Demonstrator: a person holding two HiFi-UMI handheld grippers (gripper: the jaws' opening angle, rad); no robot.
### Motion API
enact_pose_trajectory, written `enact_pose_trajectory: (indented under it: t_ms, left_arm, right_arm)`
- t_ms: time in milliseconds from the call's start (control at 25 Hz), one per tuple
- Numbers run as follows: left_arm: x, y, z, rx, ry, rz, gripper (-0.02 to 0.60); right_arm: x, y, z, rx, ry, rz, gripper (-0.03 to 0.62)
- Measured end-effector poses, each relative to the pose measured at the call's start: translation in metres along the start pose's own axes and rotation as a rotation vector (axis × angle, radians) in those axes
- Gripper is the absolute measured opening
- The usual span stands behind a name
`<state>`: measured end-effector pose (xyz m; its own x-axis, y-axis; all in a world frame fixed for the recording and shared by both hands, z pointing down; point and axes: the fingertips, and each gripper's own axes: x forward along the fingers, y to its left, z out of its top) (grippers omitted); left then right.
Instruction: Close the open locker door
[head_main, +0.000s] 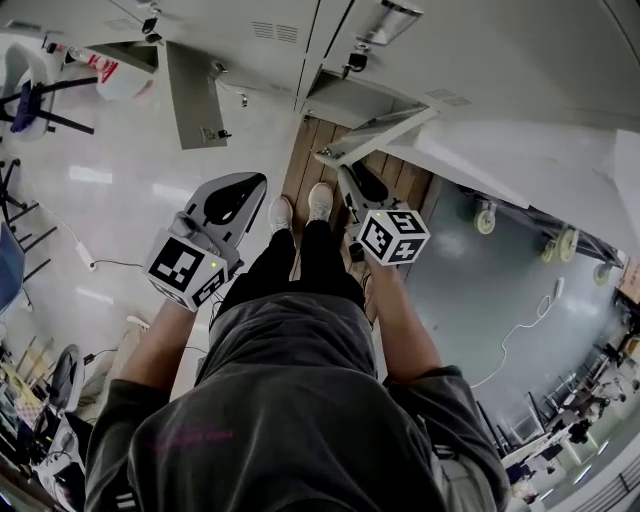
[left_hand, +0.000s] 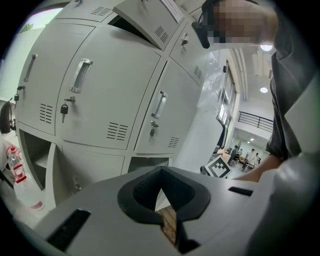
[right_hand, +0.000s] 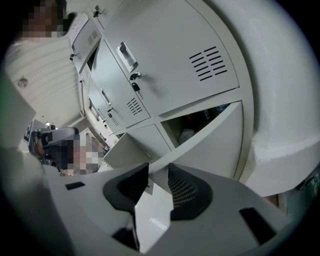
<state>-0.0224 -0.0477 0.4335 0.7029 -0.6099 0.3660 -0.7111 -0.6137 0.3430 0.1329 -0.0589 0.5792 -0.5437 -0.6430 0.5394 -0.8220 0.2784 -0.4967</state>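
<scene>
My right gripper (right_hand: 157, 172) is open and empty near the low open locker door (right_hand: 210, 145), my left gripper (left_hand: 160, 172) is clenched on nothing, and a slanted push may slip off the door edge.

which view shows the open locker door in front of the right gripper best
The right gripper view: the open locker door shows its broad face just beyond the right gripper, with its compartment behind it. The head view shows the door only edge-on from above. In the left gripper view I cannot pick it out.
</scene>
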Motion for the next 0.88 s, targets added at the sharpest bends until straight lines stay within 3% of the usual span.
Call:
enact_pose_trajectory:
  t_ms: [320, 880]
  left_arm:
    - [-0.001, 0.009, 0.005, -0.035, -0.009, 0.105, 0.015]
    - [0.012, 0.014, 0.006, -0.093, -0.045, 0.217, 0.015]
  right_arm:
    - [0.031, 0.004, 0.016, -0.05, 0.061, 0.091, 0.113]
    - [0.065, 0.002, 0.039, -0.136, 0.134, 0.19, 0.097]
